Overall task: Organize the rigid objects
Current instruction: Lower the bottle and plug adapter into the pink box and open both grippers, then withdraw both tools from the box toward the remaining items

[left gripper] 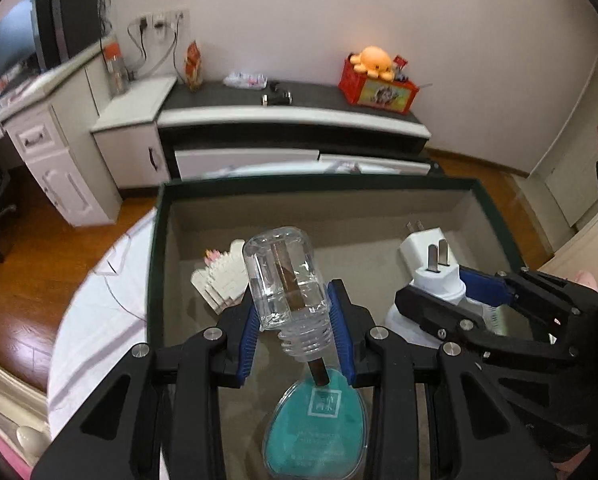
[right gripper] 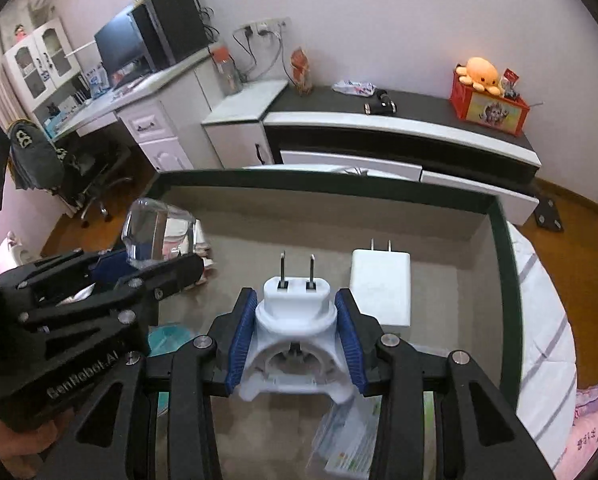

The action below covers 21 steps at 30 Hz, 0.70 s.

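My left gripper (left gripper: 295, 316) is shut on a clear glass bottle (left gripper: 285, 276) with a brown stick inside, held above the dark-rimmed box (left gripper: 155, 264). My right gripper (right gripper: 295, 328) is shut on a white plug adapter (right gripper: 297, 312) with two metal prongs pointing up, also over the box. The adapter (left gripper: 437, 276) and right gripper (left gripper: 479, 304) show at the right in the left wrist view. The bottle (right gripper: 159, 232) and left gripper (right gripper: 99, 280) show at the left in the right wrist view.
In the box lie a white charger (right gripper: 381, 284), a teal oval case (left gripper: 317, 428), a white toothed item (left gripper: 223, 280) and a packet (right gripper: 351, 440). The box (right gripper: 507, 280) sits on a white round table (left gripper: 99, 312). A low cabinet (left gripper: 291, 120) stands behind.
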Motion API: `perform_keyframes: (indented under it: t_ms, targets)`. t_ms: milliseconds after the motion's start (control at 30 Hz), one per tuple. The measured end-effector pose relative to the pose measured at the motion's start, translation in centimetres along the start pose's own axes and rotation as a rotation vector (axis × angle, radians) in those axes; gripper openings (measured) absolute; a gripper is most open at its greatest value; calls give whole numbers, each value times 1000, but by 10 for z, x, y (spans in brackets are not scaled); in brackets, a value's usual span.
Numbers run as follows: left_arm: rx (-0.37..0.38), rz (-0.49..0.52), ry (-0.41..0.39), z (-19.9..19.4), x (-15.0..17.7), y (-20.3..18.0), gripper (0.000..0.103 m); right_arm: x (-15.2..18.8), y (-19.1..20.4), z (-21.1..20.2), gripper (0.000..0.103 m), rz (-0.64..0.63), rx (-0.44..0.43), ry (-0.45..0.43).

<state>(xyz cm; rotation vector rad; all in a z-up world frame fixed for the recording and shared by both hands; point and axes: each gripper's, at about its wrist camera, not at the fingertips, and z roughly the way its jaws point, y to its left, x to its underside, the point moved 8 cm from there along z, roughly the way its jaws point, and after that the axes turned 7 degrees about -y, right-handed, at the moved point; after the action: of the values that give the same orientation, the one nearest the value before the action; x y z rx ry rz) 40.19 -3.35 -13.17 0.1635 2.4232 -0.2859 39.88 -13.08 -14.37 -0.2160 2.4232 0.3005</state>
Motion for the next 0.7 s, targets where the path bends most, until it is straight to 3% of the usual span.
perform_keyframes:
  t_ms: [67,167,267,333,467,500,600,700]
  targets:
    - [0,10,-4,-2,-1,-1,34,-2,-2,-2,42,0,10,-3]
    - [-38,24,-10,-5,0,3,42,-2,-5,-6,51,-11,45,-10]
    - [-60,14,-24,-14,4,10,57,1,-6,-11,61,1,46,-10]
    - [-82,5,-35,-21,8,17,72,3,-10,-16,79,12,65,-24]
    - [-51,-13,-75,-51,15,18,89,4,-12,-37,85,45,56,-79]
    - [-63,-5,-93,-61,17,17,102,5,-11,-44,89,44,61,-97]
    - [-79,24,-171,-95,21,8,103,5,-5,-60,90,48,63,-123]
    - [-73,28,-200,-121,30,-1,103,10,0,-83,90,55,69,-150]
